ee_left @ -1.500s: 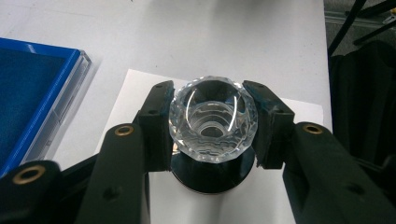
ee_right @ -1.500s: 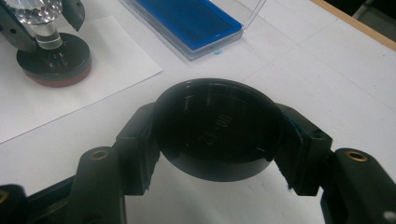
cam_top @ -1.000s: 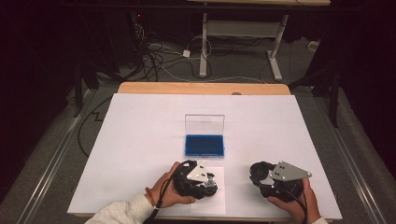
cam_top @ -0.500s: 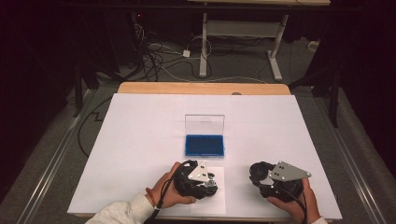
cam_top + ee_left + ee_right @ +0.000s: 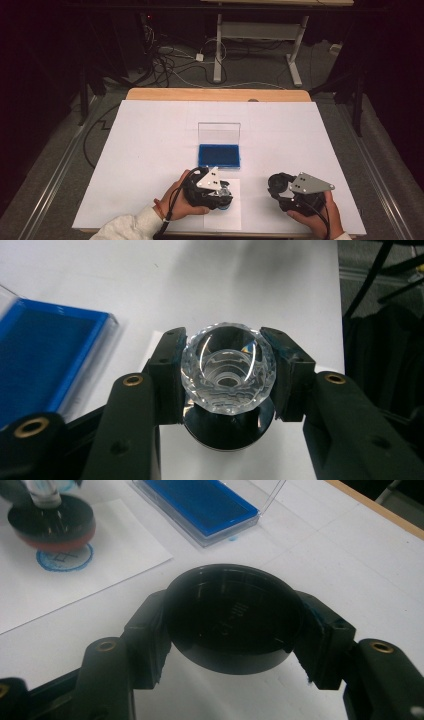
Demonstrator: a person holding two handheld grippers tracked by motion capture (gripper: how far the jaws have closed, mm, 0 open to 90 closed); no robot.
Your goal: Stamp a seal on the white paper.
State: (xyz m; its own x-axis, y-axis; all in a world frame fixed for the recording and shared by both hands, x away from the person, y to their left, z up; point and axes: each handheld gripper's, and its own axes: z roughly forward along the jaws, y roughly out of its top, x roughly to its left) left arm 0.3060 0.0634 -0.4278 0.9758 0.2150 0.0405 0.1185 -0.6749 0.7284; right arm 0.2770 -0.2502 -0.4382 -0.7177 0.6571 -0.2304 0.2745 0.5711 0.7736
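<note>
A stamp with a clear faceted knob (image 5: 228, 371) and a round black base (image 5: 227, 432) is held over a small white paper sheet (image 5: 234, 216); my left gripper (image 5: 218, 192) is shut on the knob. In the right gripper view the stamp (image 5: 51, 524) hovers just above a round blue imprint (image 5: 66, 560) on that sheet. A round black cap (image 5: 232, 617) sits between the jaws of my right gripper (image 5: 278, 187), which is shut on it near the table's front right. Beyond the sheet lies a blue ink pad (image 5: 219, 155) in a clear case.
The ink pad's clear lid (image 5: 219, 133) stands upright at its far side. The white table cover (image 5: 145, 145) ends at a wooden strip (image 5: 215, 94) at the back. Cables and a desk frame (image 5: 250, 45) are on the floor beyond.
</note>
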